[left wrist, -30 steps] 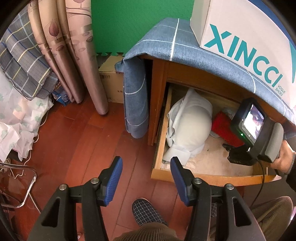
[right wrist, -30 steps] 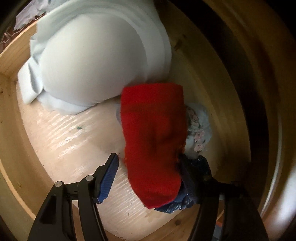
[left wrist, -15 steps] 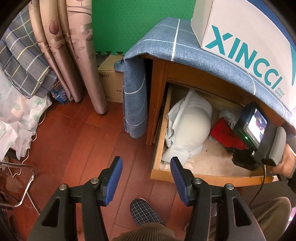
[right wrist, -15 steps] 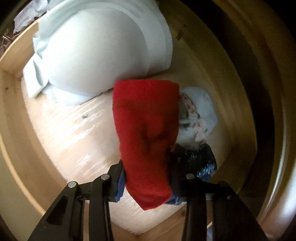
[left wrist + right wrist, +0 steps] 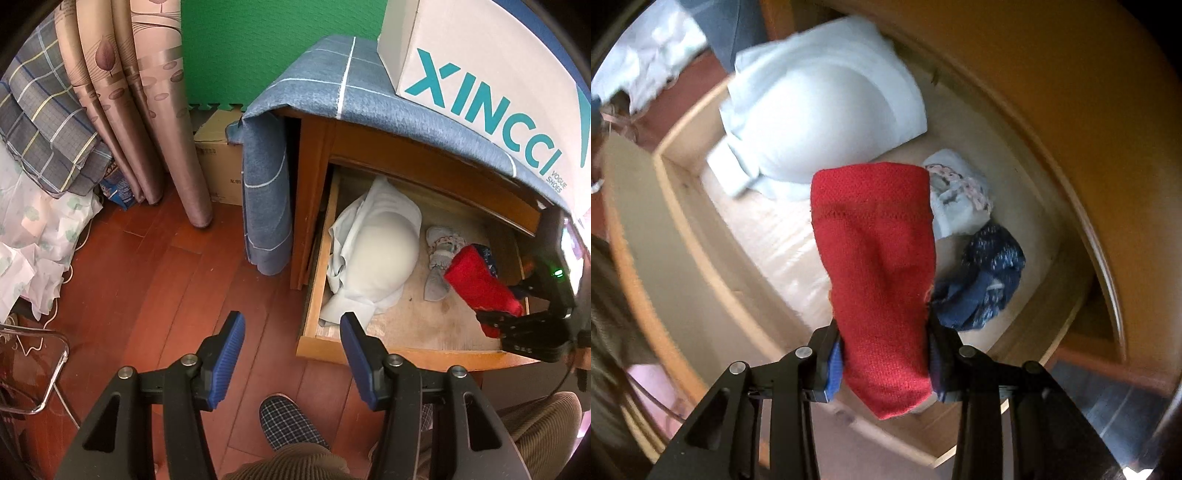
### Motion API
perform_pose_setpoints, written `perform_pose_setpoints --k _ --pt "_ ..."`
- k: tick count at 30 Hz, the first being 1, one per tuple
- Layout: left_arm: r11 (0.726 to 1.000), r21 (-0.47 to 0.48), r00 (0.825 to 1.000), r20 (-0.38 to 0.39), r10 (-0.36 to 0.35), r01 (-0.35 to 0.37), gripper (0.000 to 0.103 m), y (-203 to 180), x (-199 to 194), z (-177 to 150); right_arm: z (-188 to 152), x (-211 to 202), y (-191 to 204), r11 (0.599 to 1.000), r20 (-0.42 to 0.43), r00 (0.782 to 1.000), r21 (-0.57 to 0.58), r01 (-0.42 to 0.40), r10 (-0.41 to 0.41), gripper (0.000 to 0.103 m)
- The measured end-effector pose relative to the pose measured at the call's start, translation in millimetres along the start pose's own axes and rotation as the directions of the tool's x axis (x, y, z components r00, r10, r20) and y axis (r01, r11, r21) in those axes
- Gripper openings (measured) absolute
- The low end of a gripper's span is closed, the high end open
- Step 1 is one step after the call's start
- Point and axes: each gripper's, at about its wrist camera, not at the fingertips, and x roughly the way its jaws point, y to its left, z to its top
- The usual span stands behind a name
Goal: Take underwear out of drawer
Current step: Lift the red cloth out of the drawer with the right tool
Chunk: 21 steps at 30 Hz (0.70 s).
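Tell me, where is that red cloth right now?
The red cloth hangs pinched in the right gripper above the open drawer, near the dark blue bundle.

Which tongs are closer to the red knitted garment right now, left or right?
Right. The right tongs are clamped on the red knitted garment, holding it over the wooden drawer. The left tongs hang open over the floor, outside the drawer's front corner.

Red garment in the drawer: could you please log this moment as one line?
right tool: shut on red garment | garment: above drawer floor | left tool: open, empty
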Motion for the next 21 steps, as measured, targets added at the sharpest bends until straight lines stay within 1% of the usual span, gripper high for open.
perform_pose_setpoints --k 2,5,8,10,12,14,16,19,21 --pt "1.000 0.003 1.000 0.001 0.004 -0.004 0.055 0 0 -1 -3 -10 -5 0.998 0.017 0.999 0.052 -0.035 0.034 0.034" --pt "1.000 0.006 1.000 0.003 0.004 -0.004 0.055 0 -1 -1 -12 -22 -10 0.995 0.043 0.998 0.089 -0.045 0.041 0.034" --pt "1.000 0.012 1.000 0.002 0.002 -0.003 0.055 -2 -1 -1 -21 -36 -12 0.986 0.072 0.996 0.156 -0.064 0.053 0.034" --pt "1.000 0.019 1.000 0.003 0.002 -0.002 0.055 -3 -1 -1 -35 -41 -16 0.974 0.098 0.994 0.211 -0.076 0.057 0.034" --pt "1.000 0.031 1.000 0.003 0.000 0.000 0.055 -5 -1 -1 -54 -51 -24 0.952 0.135 0.989 0.293 -0.094 0.056 0.034" --pt "0.999 0.045 1.000 0.000 -0.002 0.002 0.055 -8 -1 -1 -57 -66 -27 0.928 0.166 0.985 0.356 -0.112 0.055 0.034" --pt "0.999 0.052 1.000 0.004 0.002 -0.002 0.055 -9 -1 -2 -69 -71 -35 0.892 0.193 0.980 0.432 -0.133 0.052 0.034" --pt "0.998 0.060 1.000 0.003 0.006 -0.006 0.055 -11 -1 -2 -89 -71 -44 0.850 0.221 0.974 0.502 -0.158 0.050 0.034" --pt "0.998 0.063 1.000 0.001 0.007 -0.007 0.055 -11 0 -2 -92 -68 -45 0.825 0.238 0.970 0.539 -0.171 0.045 0.034"
